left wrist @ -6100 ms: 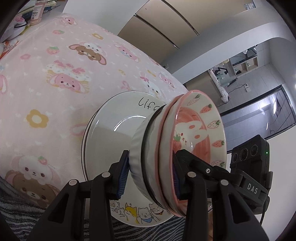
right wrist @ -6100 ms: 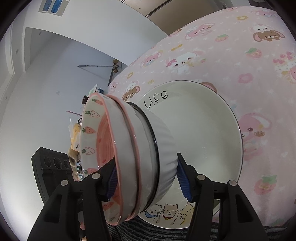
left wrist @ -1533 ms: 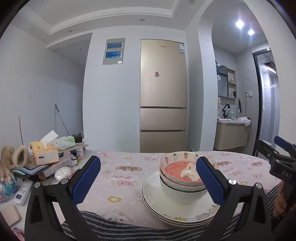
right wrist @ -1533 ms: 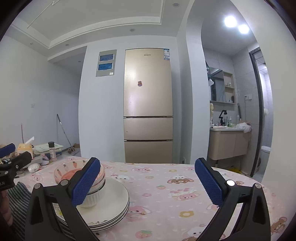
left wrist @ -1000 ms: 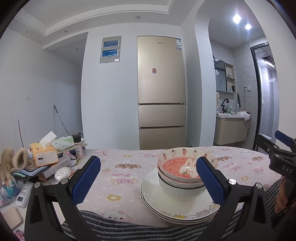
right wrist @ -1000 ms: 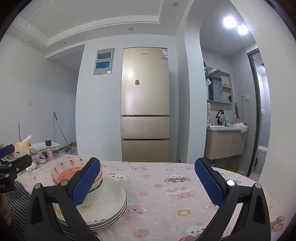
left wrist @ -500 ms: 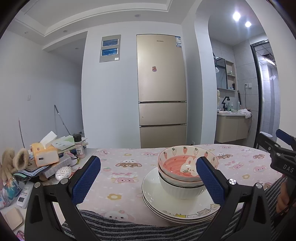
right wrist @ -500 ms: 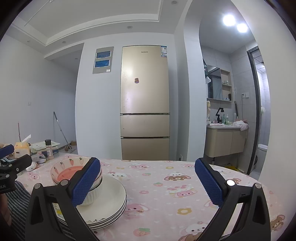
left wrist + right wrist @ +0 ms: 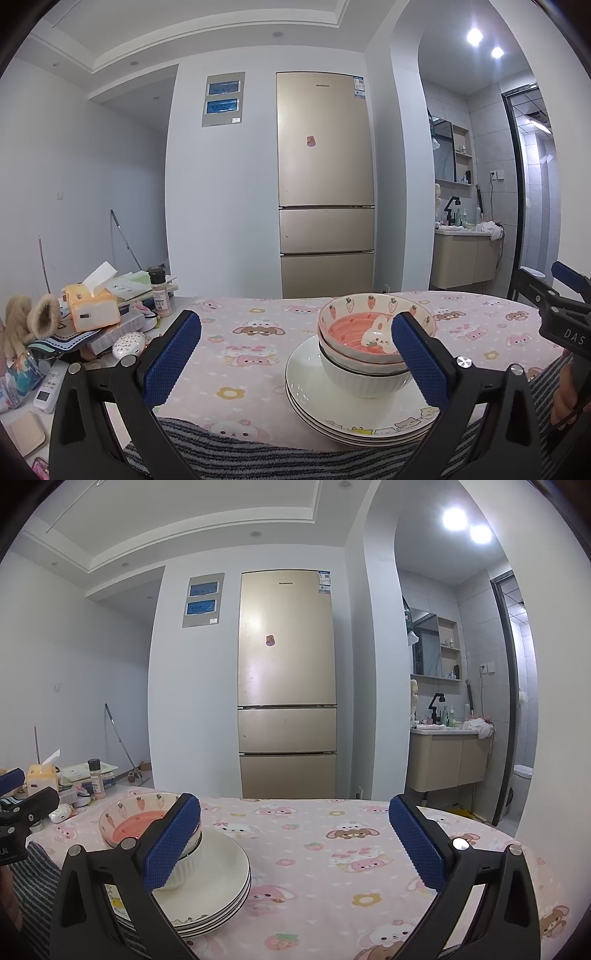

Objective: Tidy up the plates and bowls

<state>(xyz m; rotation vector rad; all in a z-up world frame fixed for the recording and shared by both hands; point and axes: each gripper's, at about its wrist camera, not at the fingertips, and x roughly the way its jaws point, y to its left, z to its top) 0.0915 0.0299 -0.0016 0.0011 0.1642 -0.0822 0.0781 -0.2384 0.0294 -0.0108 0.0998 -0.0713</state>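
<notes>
A stack of white plates [image 9: 325, 406] lies on the pink cartoon tablecloth [image 9: 258, 332] near the table's front edge. On it sit nested bowls: a pink strawberry-and-rabbit bowl [image 9: 354, 325] on top and a white ribbed bowl [image 9: 354, 380] underneath. My left gripper [image 9: 295, 354] stands open and empty, drawn back from the stack. In the right wrist view the same plates [image 9: 221, 878] and pink bowl [image 9: 136, 819] lie at the left, partly behind one blue pad. My right gripper [image 9: 295, 838] is open and empty over bare cloth.
Clutter fills the table's left end: a yellow tissue box [image 9: 92, 306], a spice jar [image 9: 160, 295], a plush toy [image 9: 26, 325], remotes [image 9: 48, 387]. A grey striped cloth [image 9: 258, 458] hangs at the front edge. A gold fridge [image 9: 325, 184] stands behind.
Six seconds ago both grippers were shut on the nested bowls above the plates. Since then the bowls rest on the stack, and both grippers are open, drawn back and nearly still.
</notes>
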